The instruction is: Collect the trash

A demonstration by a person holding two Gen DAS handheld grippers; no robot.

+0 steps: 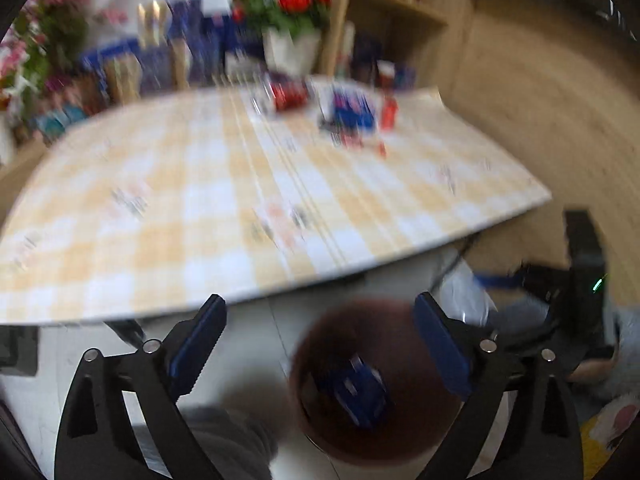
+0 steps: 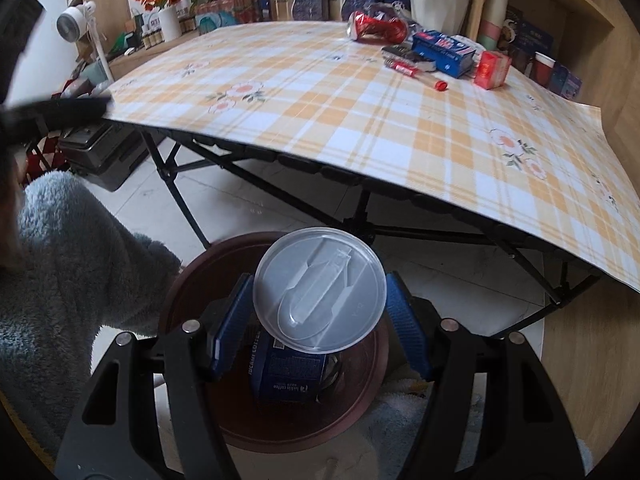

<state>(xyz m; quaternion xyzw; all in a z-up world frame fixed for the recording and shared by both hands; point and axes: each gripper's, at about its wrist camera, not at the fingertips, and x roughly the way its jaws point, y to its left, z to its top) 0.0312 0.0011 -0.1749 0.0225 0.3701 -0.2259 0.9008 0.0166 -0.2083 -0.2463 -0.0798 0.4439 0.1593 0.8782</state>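
Two things could spoil this drop. Your right gripper [image 2: 320,316] is clamped on a clear plastic cup [image 2: 320,290], pads on either side just under the lid, and it hangs over the brown bin [image 2: 200,280] on the floor. From the right wrist the cup sits toward the bin's far rim rather than over its middle, so if you let go as it stands it may clip that rim and roll under the table [image 2: 360,120]. Draw the tongs back toward yourself before you part them.

Second risk: a blue coffee carton [image 2: 288,372] already lies in the bin directly beneath your tongs. A cup landing on it could bounce or tip out, more so if any liquid is left inside, which I cannot tell through the lid.

As for how the cup lies: its lid faces straight back at the right wrist camera, so the long axis runs along the line of the fingers, base pointing away and down toward the bin. It should fall base first.

Your left gripper [image 1: 320,348] is spread wide with nothing between the pads; the bin and carton sit below and just beyond its right finger. That view is badly smeared, so take its positions as rough.

Well ahead of both tongs, on the far side of the table, wait a crushed red can [image 2: 376,26], a blue box [image 2: 440,54], a red carton [image 2: 492,69] and a red pen [image 2: 416,72]
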